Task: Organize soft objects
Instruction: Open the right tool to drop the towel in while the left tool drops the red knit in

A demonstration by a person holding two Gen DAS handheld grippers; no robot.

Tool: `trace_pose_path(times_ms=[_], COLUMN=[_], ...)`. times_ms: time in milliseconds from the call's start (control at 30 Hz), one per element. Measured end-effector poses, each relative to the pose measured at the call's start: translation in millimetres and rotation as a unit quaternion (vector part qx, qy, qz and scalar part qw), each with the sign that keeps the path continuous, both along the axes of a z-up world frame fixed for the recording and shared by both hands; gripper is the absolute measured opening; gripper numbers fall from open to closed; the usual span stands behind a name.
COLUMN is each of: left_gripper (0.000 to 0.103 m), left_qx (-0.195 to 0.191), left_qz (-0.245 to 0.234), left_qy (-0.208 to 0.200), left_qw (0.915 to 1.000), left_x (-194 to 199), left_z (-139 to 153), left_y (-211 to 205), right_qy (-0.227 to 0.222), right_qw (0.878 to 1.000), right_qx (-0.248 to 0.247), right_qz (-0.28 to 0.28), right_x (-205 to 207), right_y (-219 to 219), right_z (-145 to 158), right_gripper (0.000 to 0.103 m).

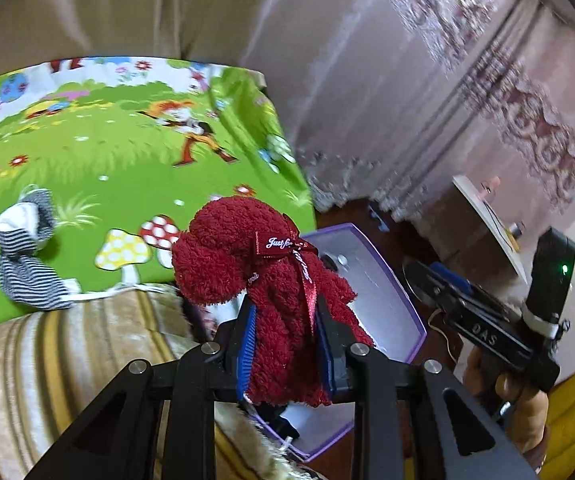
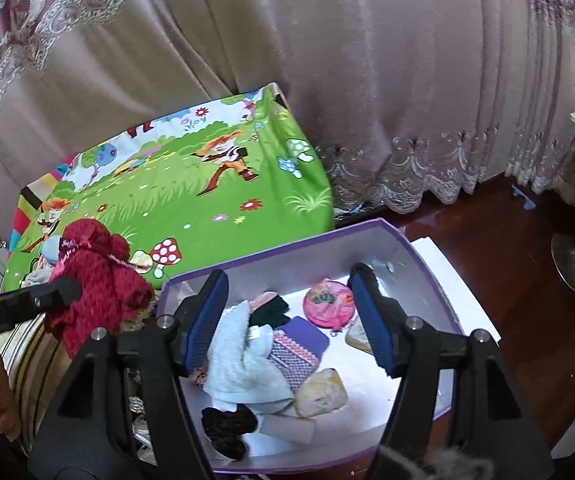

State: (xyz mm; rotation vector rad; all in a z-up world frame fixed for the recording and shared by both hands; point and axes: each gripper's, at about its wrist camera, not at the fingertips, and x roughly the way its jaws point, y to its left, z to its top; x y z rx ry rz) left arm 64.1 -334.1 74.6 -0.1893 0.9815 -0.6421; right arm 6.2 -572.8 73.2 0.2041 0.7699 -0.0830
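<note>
Your left claw [image 1: 285, 320] gripped the red sock [image 1: 263, 264], which stood upright beside the purple box [image 2: 427, 256]. Your right claw [image 2: 287, 320] hung open over the clutter inside.

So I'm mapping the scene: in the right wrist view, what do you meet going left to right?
Red fluffy socks → light blue fluffy item → pink round pouch → metal stand base.
</note>
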Motion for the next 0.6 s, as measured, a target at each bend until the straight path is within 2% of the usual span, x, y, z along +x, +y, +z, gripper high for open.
trace_pose_path(times_ms=[200, 233, 300, 367, 433, 600], left_gripper=[0.033, 0.037, 0.061, 0.062, 0.062, 0.062], left_qx=[0.001, 0.002, 0.013, 0.036, 0.04, 0.035], left_qz=[-0.048, -0.059, -0.088, -0.09, -0.086, -0.08], left_qy=[0.011, 0.017, 0.044, 0.069, 0.085, 0.072], left_qw=[0.9988, 0.9981, 0.995, 0.9929, 0.9919, 0.9936], left_x=[-12, -14, -16, -15, -14, -16], left_z=[-6, -9, -21, -35, -41, -34], left_y=[-23, -28, -40, -46, -45, -40], right_qy=[-0.003, -0.003, -0.003, -0.002, -0.001, 0.0], right_qw=[1.0, 1.0, 1.0, 1.0, 1.0, 1.0], right_qx=[0.004, 0.005, 0.006, 0.007, 0.009, 0.009], right_qz=[-0.016, -0.018, -0.022, -0.022, -0.02, -0.014], right_x=[-6, -7, -8, -8, -8, -7], right_y=[-13, -16, -17, -18, -17, -14], right_z=[-2, -3, -3, -4, -5, -6], right_gripper=[0.069, 0.069, 0.069, 0.069, 0.069, 0.069])
